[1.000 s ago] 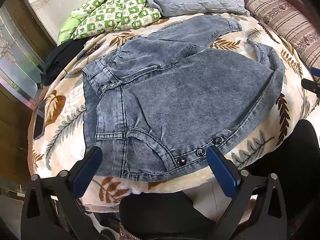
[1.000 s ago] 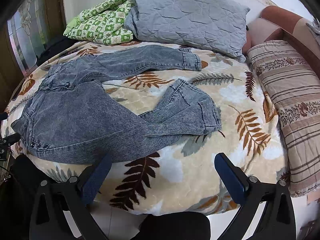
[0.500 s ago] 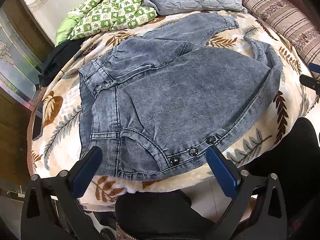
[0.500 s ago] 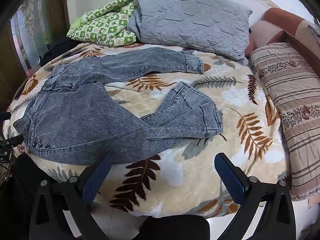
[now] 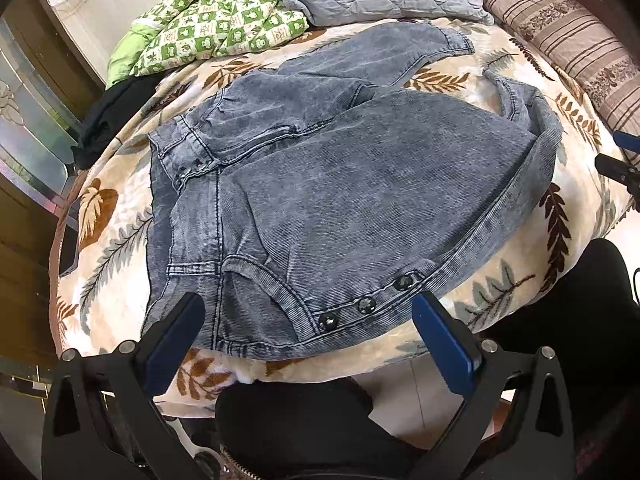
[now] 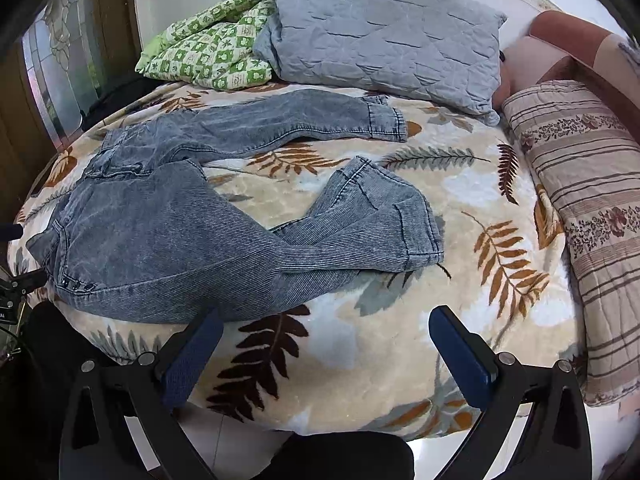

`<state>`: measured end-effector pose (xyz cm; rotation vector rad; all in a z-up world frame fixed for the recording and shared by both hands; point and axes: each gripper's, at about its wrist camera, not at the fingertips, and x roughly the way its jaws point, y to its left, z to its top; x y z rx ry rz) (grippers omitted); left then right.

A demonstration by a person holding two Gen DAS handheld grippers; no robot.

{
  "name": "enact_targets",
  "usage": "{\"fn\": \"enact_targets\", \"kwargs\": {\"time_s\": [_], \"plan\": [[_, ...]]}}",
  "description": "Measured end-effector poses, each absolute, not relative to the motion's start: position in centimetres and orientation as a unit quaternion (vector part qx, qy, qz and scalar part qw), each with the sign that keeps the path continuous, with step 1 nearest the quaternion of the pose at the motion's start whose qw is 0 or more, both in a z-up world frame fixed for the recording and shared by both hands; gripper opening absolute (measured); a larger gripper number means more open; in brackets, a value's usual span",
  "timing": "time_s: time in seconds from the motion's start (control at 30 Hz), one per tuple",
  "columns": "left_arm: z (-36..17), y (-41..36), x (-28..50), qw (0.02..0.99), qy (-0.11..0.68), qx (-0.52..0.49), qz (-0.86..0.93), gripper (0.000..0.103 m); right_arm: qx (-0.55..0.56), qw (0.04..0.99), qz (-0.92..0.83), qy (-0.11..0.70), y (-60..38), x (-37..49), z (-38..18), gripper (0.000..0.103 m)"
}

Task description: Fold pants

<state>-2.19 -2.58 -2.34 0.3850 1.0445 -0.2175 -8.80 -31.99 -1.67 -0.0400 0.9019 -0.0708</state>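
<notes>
Grey-blue denim pants (image 5: 340, 184) lie spread on a leaf-print blanket (image 5: 108, 240) on the bed. The waistband with three dark buttons (image 5: 366, 304) is at the near edge. My left gripper (image 5: 308, 320) is open and empty, hovering just before the waistband. In the right wrist view the pants (image 6: 168, 236) lie at the left, the far leg straight, the near leg bent back on itself with its cuff (image 6: 416, 228) mid-bed. My right gripper (image 6: 324, 332) is open and empty, near the bed's front edge beside the near leg.
A grey quilted pillow (image 6: 380, 36) and a green checked quilt (image 6: 208, 56) lie at the head of the bed. A striped bolster (image 6: 592, 200) runs along the right side. Dark clothing (image 5: 112, 116) lies at the left edge. A glass door (image 6: 60, 68) stands at the left.
Both grippers have drifted slightly forward toward the bed. The pants have not moved. Both grippers remain open.
</notes>
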Motion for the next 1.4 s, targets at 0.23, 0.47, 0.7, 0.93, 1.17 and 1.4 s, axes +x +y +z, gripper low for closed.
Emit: {"fn": "enact_targets", "kwargs": {"time_s": [0.23, 0.47, 0.7, 0.93, 1.17, 1.4], "plan": [[-2.5, -3.2, -2.1, 0.842, 0.499, 0.172, -0.110, 0.103, -0.022, 0.898, -0.036, 0.437, -32.2, -8.7, -1.8, 0.103], [-2.5, -3.2, -1.8, 0.842, 0.503, 0.157, -0.113, 0.103, -0.022, 0.897, -0.039, 0.440, -32.1, -8.7, -2.0, 0.103], [-2.6, -2.6, -0.8, 0.842, 0.514, 0.127, -0.108, 0.103, -0.005, 0.893, -0.042, 0.448, -32.9, -8.2, -2.5, 0.103], [-3.2, -2.1, 0.1, 0.841, 0.521, 0.111, -0.097, 0.103, 0.020, 0.890, -0.055, 0.452, -34.4, -8.0, -2.9, 0.103], [-3.2, 1.5, 1.8, 0.832, 0.550, 0.029, -0.065, 0.103, 0.084, 0.886, -0.089, 0.448, -38.8, -6.9, -2.9, 0.103], [-5.5, 9.0, 2.3, 0.801, 0.587, -0.114, -0.001, 0.103, 0.234, 0.846, -0.111, 0.467, -45.5, -2.9, -6.1, 0.103]]}}
